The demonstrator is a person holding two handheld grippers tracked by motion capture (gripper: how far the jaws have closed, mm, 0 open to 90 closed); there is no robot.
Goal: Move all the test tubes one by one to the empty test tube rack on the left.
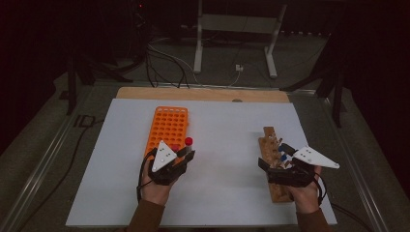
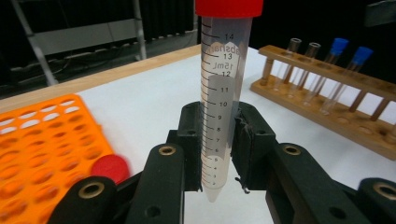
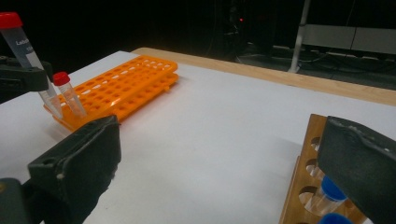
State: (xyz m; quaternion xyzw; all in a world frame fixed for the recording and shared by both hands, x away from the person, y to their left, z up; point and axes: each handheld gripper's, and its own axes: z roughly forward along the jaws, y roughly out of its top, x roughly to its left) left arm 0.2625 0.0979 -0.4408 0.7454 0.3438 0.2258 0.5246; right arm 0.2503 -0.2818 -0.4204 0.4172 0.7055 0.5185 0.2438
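- The red-capped tube (image 2: 220,102) stands upright, pinched between the left gripper's (image 2: 219,140) jaws, just beside the orange rack's (image 1: 167,126) near right corner.
- A second red-capped tube (image 3: 67,93) sits in that rack's near edge.
- The right gripper (image 3: 219,163) has its jaws spread wide and empty over the wooden rack (image 1: 273,159), near the sheet's (image 1: 222,193) right edge.
- Blue-capped tubes (image 2: 334,70) stand in the wooden rack.

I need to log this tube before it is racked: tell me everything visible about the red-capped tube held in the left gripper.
The red-capped tube is clear plastic with a tapered tip, printed black graduation marks and a red screw cap. It looks empty. It stands upright, clamped at its lower half between the pads of the left gripper, tip clear of the white table sheet, beside the orange rack.
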